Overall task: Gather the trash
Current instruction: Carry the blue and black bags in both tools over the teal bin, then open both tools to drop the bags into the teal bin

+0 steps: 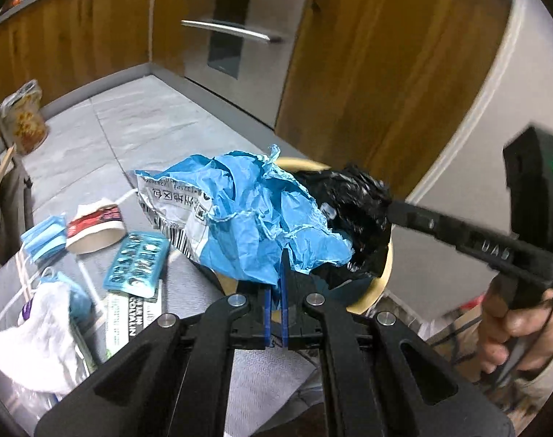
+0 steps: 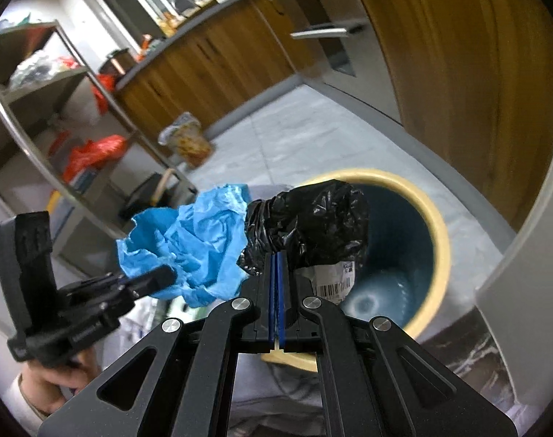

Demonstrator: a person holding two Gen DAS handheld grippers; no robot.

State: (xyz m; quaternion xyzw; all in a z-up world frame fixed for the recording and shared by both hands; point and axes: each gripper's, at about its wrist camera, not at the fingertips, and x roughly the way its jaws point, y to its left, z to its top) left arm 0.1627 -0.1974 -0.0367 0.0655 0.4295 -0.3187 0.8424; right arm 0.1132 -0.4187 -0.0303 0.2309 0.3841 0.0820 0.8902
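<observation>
The left gripper (image 1: pixel 275 284) was clamped on the blue wrapper (image 1: pixel 247 222), and the right gripper (image 2: pixel 276 266) was clamped on the black bag (image 2: pixel 309 218). Both pieces hung touching each other just above the bin (image 2: pixel 440 233); masks (image 1: pixel 45 240) lay farther left.
</observation>
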